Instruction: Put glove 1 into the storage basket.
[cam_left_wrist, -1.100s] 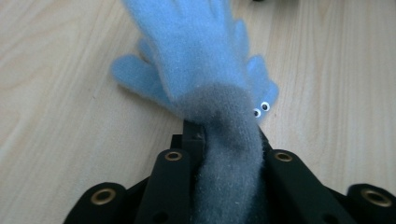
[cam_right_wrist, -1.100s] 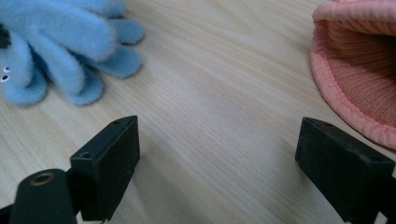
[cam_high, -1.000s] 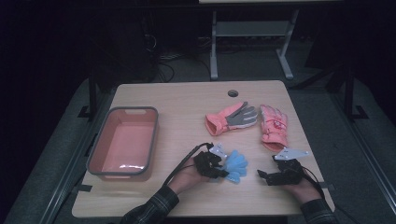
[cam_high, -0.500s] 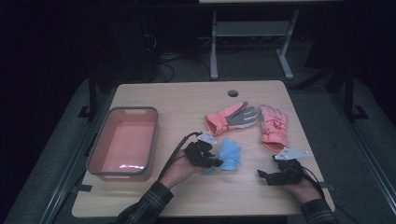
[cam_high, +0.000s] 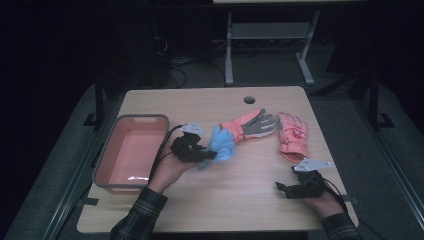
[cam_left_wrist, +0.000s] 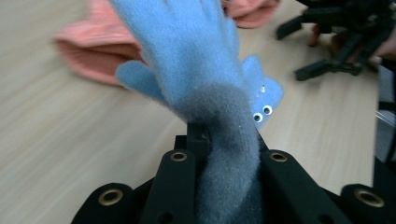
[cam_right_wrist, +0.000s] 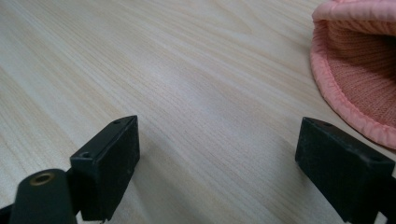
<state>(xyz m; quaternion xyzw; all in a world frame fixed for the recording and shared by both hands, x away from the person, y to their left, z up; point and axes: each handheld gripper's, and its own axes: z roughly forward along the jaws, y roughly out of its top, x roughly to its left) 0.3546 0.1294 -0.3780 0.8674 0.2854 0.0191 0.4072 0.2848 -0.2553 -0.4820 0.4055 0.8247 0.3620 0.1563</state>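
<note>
Now the left gripper (cam_high: 200, 152) is clenched on the blue glove (cam_high: 220, 143), lifted above the table (cam_high: 240, 195); the pink bin (cam_high: 131, 150) lies just left. The right gripper (cam_high: 287, 189) rests released.

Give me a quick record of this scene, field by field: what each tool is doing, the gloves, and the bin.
left tool: shut on the blue glove at its grey cuff, glove lifted off the table
right tool: open, empty, low over the table's near right
pink gloves: one with grey palm, one plain pink, both lying flat
pink bin: at the left, nothing inside
</note>
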